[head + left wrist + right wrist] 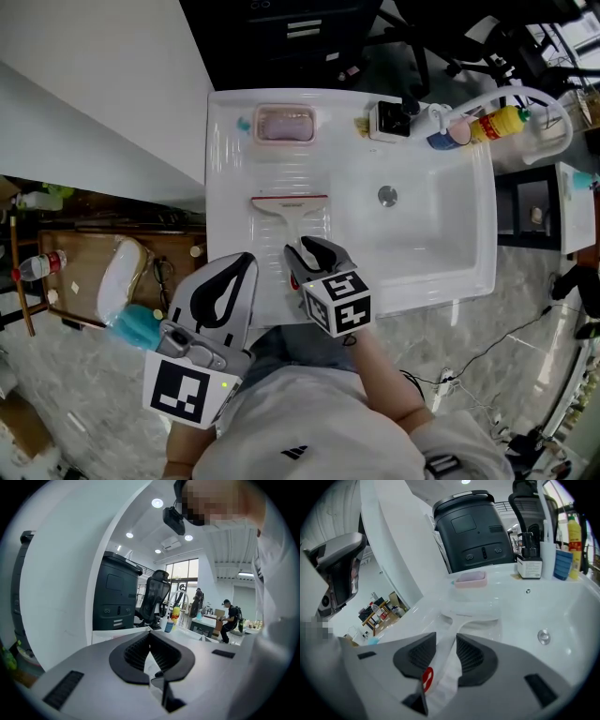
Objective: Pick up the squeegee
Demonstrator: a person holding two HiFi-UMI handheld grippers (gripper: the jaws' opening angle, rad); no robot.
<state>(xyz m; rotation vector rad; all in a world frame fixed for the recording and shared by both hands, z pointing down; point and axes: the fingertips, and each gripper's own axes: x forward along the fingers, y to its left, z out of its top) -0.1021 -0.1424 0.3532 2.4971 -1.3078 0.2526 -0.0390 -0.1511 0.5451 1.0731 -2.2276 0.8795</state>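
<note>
Squeegee (pixel 289 208) flat on sink drainboard (pixel 230 202), blade crosswise, handle running to near edge, into my right gripper (pixel 310 247): jaws apart, straddling handle, not pinching. Left gripper (pixel 246 263) closed, empty, near-left corner.

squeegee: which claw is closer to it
Right. The right claw sits open astride the handle of the squeegee; the left claw hangs shut off to the handle's left, clear of it.

My left gripper (pixel 150 636) low in frame, jaws met at the tips, nothing between them, white sink edge (pixel 112 634) just beyond, dark grey cabinet (pixel 115 597), black office chair (pixel 157 597), yellow bottle (pixel 176 613), person (pixel 230 620) at a far table.
</note>
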